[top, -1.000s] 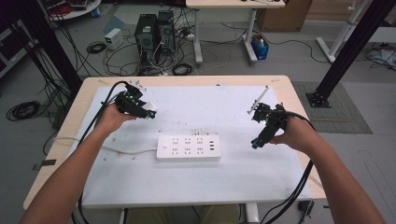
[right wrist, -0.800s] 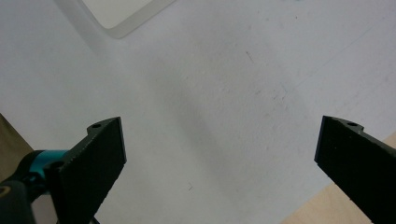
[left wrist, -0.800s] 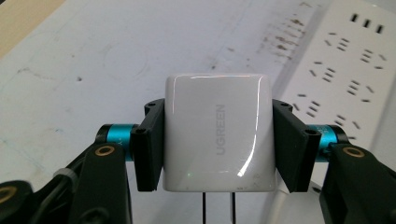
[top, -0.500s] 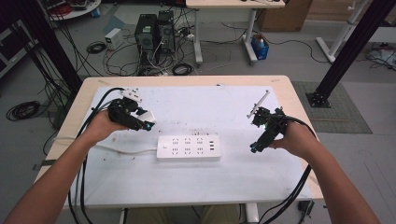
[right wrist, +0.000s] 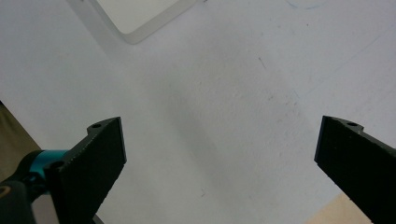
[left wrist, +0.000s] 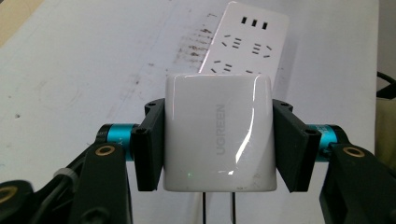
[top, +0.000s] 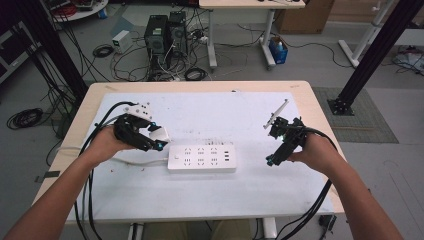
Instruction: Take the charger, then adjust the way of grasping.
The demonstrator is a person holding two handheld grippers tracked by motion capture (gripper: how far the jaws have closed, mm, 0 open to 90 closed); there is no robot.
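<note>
My left gripper is shut on a white UGREEN charger block, which also appears white at the jaw tips in the high view. Both pads press on the block's sides, and its two prongs point down toward the bottom of the left gripper view. Beyond it lies a white power strip on the white mat, seen in the high view just right of the left gripper. My right gripper is open to the right of the strip, low over the mat, with nothing between its jaws; a corner of the strip shows at top left.
A white cord runs left from the strip under my left hand. Black cables trail from both grippers off the table's front edge. The wooden table edge borders the mat on the right. Computers and cable tangles sit on the floor beyond the table.
My left gripper has moved right and toward the table's front with the charger, ending close to the strip's left end. The right gripper has barely shifted.
</note>
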